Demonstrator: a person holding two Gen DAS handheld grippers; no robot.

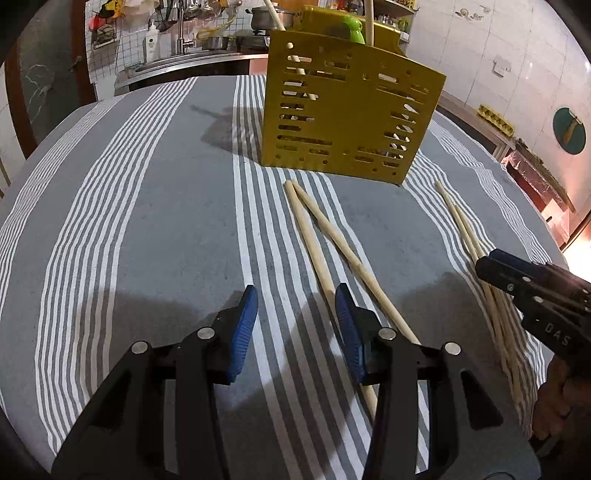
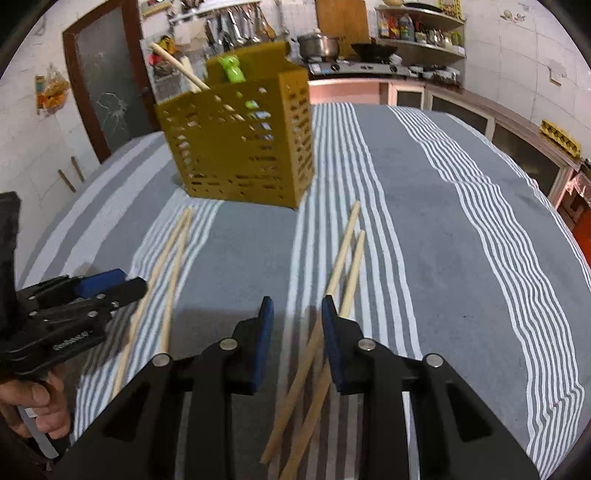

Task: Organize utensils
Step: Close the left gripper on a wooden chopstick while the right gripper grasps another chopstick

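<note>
A yellow perforated utensil holder (image 1: 347,107) stands on the striped tablecloth and also shows in the right wrist view (image 2: 240,147). It holds wooden sticks and a green utensil (image 1: 352,27). One pair of wooden chopsticks (image 1: 325,240) lies in front of it, just right of my open, empty left gripper (image 1: 297,314). A second pair (image 2: 345,262) lies further right, under my open, empty right gripper (image 2: 297,328). The right gripper (image 1: 517,280) shows in the left wrist view, over that second pair (image 1: 469,232). The left gripper (image 2: 92,291) and first pair (image 2: 166,277) show in the right wrist view.
The grey and white striped tablecloth (image 1: 147,221) covers the table. Behind are a kitchen counter with a sink (image 1: 177,62), a stove with pots (image 2: 321,48) and shelves (image 2: 417,33). A door (image 2: 103,81) stands at the far left.
</note>
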